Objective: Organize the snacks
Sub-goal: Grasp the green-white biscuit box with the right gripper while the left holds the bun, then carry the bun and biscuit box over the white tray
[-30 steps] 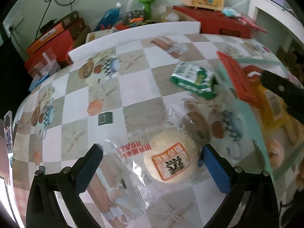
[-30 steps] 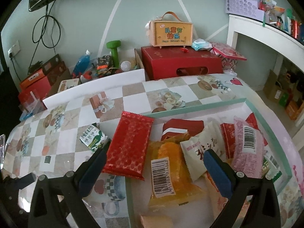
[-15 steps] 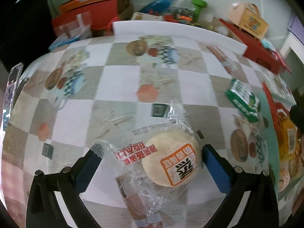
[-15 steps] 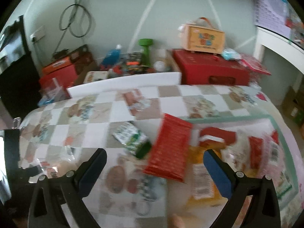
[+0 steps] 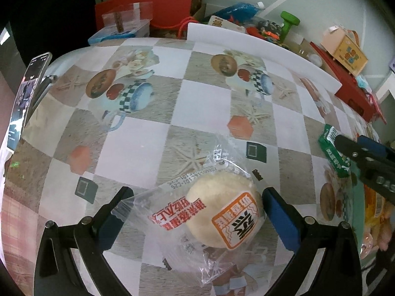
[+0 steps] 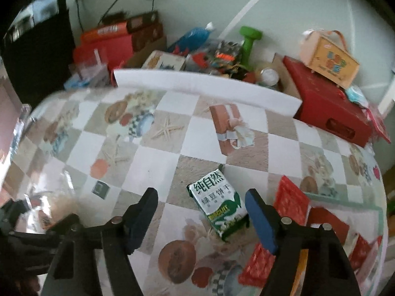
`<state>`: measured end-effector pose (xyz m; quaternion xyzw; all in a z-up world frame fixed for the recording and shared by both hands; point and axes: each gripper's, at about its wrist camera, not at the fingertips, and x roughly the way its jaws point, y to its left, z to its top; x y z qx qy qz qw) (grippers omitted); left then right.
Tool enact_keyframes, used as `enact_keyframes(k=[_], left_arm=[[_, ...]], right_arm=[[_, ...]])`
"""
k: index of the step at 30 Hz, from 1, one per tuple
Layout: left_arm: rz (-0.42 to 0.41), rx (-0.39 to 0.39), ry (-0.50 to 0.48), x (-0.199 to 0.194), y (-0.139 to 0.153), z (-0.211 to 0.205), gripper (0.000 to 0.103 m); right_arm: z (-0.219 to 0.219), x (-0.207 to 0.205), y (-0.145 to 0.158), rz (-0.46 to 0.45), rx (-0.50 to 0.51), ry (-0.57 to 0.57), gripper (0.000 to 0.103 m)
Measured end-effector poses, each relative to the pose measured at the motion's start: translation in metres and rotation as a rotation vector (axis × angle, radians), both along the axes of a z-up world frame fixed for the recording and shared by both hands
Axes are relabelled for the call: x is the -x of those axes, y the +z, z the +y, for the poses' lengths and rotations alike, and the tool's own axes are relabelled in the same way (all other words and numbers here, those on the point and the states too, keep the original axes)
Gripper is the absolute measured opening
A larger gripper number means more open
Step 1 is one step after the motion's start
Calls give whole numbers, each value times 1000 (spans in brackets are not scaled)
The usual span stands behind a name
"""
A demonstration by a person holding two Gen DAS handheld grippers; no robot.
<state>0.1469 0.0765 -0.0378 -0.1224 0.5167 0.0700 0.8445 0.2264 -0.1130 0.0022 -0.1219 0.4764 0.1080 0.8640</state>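
Note:
A round pale bun in a clear wrapper (image 5: pixel 224 212) with orange and red print lies on the checkered tablecloth (image 5: pixel 153 148). My left gripper (image 5: pixel 197 207) stands open around it, the bun close to the right pad. A green and white snack packet (image 6: pixel 217 207) lies flat on the cloth between the fingers of my right gripper (image 6: pixel 202 212). Those jaws are closing; the packet sits near the right pad and the left pad is well clear of it. In the left wrist view the right gripper (image 5: pixel 365 157) shows at the right edge over the same green packet (image 5: pixel 330 148).
A teal-rimmed tray (image 6: pixel 321 196) with red and orange snack packets lies to the right. A white foam board (image 6: pixel 197 83) runs along the table's far edge, with red boxes (image 6: pixel 328 113) and clutter behind. A phone (image 5: pixel 27 93) stands at the left edge.
Both grippers moved left and rolled. The right one left the tray, came over the green packet, and its jaws narrowed. The bun stays between the left fingers.

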Motion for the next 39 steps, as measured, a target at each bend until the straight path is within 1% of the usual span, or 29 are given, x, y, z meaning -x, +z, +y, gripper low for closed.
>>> enact_keyframes(k=[2,6,10,13,14,16,18,22,25,26,29,32,34,37,39], left_arm=[[6,10,7,0,-1,3,103],[8,23,10,1,-2,5,103],[9,26,8,2,-1,6,103],[15,33,12,0,-2,6,103],[16,33,12,1,-2,6,103],[18,34,9,1,-2,5,103],[19,34,6,0,-2,4,103],[22,34,-6,1,-2,3,103],[22,33,-16,0,-2,2,103],[22,31,-20,0,-2,2,103],[23,24,-32,-1,-2,0,103],[23,19,-41,-1,-2,-1,103],[23,16,-46,-1,-2,-3,103],[17,19,-57,-1,-1,-4,96],[3,29,-69,1,0,-5,86]], right_arm=[[1,-5,-4,13,26,10,74],[1,-17,-15,43,54,16,74],[-5,-28,-26,85,62,-9,74],[-10,-31,-34,118,48,-34,73],[-11,-29,-34,119,39,-34,70],[-11,-26,-34,128,21,-31,69],[-9,-21,-33,134,11,-18,63],[-4,-7,-31,142,-15,6,62],[3,1,-32,138,-9,26,55],[5,1,-32,137,-7,27,52],[7,-5,-34,143,-17,10,51],[8,-10,-34,135,-11,-7,46],[10,-11,-35,129,-6,-11,46],[10,-8,-35,123,-2,-25,46],[9,-4,-35,116,4,-33,46]])
